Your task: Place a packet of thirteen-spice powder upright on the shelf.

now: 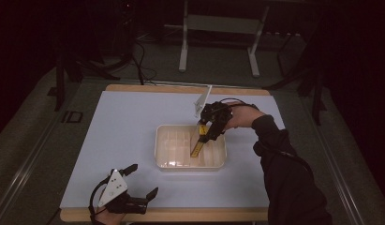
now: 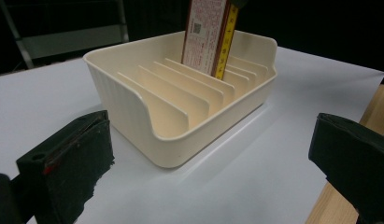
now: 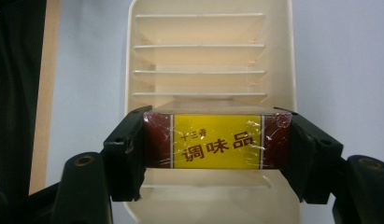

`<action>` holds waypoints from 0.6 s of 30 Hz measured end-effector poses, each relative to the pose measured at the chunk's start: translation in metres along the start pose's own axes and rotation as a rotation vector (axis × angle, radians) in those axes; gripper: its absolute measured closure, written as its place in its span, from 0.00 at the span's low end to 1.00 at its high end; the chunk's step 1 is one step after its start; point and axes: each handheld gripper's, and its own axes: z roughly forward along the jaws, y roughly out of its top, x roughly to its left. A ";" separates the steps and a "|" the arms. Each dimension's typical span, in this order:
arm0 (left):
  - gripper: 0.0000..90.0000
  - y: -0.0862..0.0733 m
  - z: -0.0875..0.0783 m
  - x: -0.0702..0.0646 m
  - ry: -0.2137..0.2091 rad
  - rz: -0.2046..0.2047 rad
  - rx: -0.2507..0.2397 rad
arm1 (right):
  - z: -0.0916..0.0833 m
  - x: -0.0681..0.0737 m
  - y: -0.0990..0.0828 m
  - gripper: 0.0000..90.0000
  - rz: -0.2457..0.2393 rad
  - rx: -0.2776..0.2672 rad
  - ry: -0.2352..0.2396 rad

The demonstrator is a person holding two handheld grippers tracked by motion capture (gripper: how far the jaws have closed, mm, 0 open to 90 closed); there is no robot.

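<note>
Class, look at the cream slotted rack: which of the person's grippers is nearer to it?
Right. The right gripper holds a seasoning box down inside the rack; the left gripper rests open near the table's front edge, apart from it.

Wooden-edged table (image 1: 181, 214), white sheet (image 1: 124, 136) covering its top, cream slotted tray (image 1: 167, 154) resting on the sheet

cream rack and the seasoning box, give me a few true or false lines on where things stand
1. The right gripper is shut on the seasoning box. True.
2. The box lies flat on the white table sheet. False: it stands on end, its lower end down among the dividers of the cream rack.
3. The left gripper is open and holds nothing. True.
4. The left gripper touches the rack. False: it sits apart from it, near the table's front edge.
5. Every slot of the rack is filled. False: the other slots are bare.
</note>
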 end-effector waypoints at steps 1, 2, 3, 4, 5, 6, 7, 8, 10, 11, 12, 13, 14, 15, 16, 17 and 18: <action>0.00 0.000 0.000 0.000 0.000 0.000 0.000 | 0.001 0.000 0.000 0.35 -0.001 0.002 0.002; 0.00 0.000 0.000 0.000 0.000 0.001 0.001 | 0.002 -0.001 0.001 0.35 -0.004 0.000 0.003; 0.00 0.000 0.000 0.000 0.000 0.001 0.002 | 0.004 -0.001 0.001 0.35 -0.001 0.000 0.004; 0.00 0.000 0.000 0.000 0.000 0.000 0.002 | 0.004 -0.001 0.002 0.35 0.000 0.003 0.006; 0.00 0.000 0.000 0.000 0.000 0.001 0.002 | 0.006 -0.001 0.002 0.35 0.002 0.004 0.007; 0.00 0.000 0.000 0.000 0.000 0.002 0.003 | 0.007 -0.001 0.003 0.35 -0.002 0.003 0.007; 0.00 0.000 0.000 0.000 0.000 0.003 0.005 | 0.009 -0.001 0.004 0.35 0.001 0.008 0.008; 0.00 0.000 0.000 0.000 -0.001 0.003 0.006 | 0.010 -0.001 0.004 0.35 0.000 0.009 0.009; 0.00 0.000 0.000 0.000 -0.003 0.000 0.004 | 0.013 -0.001 0.006 0.35 -0.002 0.010 0.009; 0.00 0.000 0.000 0.000 -0.002 0.000 0.002 | 0.014 -0.001 0.006 0.35 0.002 0.014 0.009; 0.00 0.000 0.000 0.000 -0.002 0.000 0.002 | 0.016 -0.001 0.006 0.35 -0.001 0.018 0.010; 0.00 0.000 0.000 0.000 -0.002 0.000 0.001 | 0.017 -0.002 0.006 0.35 -0.003 0.016 0.009; 0.00 0.000 0.000 0.000 -0.002 0.000 0.001 | 0.018 -0.002 0.007 0.35 -0.001 0.018 0.009; 0.00 0.000 0.000 0.000 -0.002 0.000 0.000 | 0.019 -0.002 0.007 0.35 0.000 0.022 0.011; 0.00 0.000 0.000 0.000 -0.002 0.001 0.001 | 0.020 -0.002 0.007 0.35 0.002 0.023 0.010; 0.00 0.000 0.000 0.000 -0.002 0.002 0.002 | 0.021 -0.002 0.008 0.35 -0.001 0.021 0.012; 0.00 0.000 0.000 0.000 -0.002 0.002 0.003 | 0.022 -0.002 0.008 0.35 -0.003 0.021 0.012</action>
